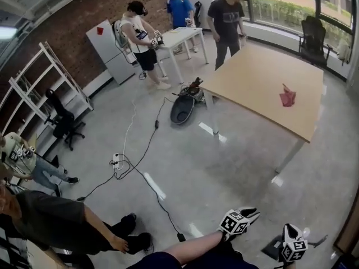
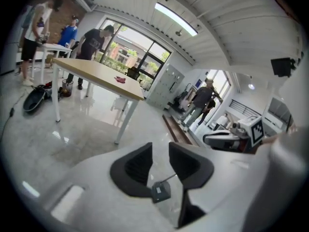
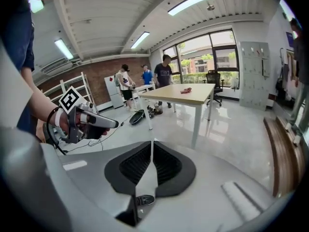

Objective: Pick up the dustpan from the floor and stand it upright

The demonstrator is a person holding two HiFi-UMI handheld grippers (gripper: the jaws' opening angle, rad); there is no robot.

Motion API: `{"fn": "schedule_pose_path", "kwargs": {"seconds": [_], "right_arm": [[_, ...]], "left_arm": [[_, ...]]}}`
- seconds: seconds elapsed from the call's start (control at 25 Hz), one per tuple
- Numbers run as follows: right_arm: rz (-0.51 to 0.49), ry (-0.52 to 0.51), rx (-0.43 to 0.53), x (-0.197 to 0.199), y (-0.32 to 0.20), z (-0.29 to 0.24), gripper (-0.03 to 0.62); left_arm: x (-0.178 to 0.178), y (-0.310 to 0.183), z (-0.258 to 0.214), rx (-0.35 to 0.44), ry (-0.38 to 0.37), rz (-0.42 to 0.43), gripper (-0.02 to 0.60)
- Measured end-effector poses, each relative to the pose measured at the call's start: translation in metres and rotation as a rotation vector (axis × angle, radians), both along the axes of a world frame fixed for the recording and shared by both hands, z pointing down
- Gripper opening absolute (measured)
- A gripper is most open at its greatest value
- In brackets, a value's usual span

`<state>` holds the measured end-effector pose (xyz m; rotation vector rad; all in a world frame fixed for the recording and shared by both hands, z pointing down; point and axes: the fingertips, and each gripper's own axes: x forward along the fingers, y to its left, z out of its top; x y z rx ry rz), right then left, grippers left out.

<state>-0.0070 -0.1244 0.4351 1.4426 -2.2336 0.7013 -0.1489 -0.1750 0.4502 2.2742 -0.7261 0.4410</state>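
Observation:
A dark grey dustpan (image 1: 273,247) seems to lie flat on the floor at the bottom right of the head view, its thin handle (image 1: 317,241) running right. The left gripper view shows it small and low down, behind the jaw bases (image 2: 161,191). My left gripper (image 1: 251,212) hovers to its left, open, with nothing between the pads (image 2: 160,146). Just right of the pan, my right gripper (image 1: 290,228) is raised off the floor; its pads meet with nothing between them (image 3: 152,143). Neither gripper touches the dustpan.
A wooden table (image 1: 263,77) with a red cloth (image 1: 288,97) stands ahead, and a black oval object (image 1: 182,110) lies by its leg. Cables and a power strip (image 1: 116,160) cross the floor at left. Several people stand at the back; one sits at bottom left (image 1: 56,223).

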Motion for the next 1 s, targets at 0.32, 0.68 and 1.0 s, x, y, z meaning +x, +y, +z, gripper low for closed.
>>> {"fn": "schedule_pose_path", "kwargs": {"seconds": [0.32,0.68,1.0], "right_arm": [[-0.23,0.012,0.072,-0.076,-0.041,-0.024,0.015],[-0.311,0.01,0.164,-0.07,-0.032,0.012,0.015],[-0.164,0.036,0.243,-0.086,-0.037,-0.029,0.015]], "left_arm": [[-0.068,-0.005,-0.012,0.045,-0.013,-0.176,0.107],[-0.048,0.025,0.015,0.127,0.041,-0.211,0.107],[-0.057,-0.022,-0.024,0.219,0.13,-0.125,0.103]]}}
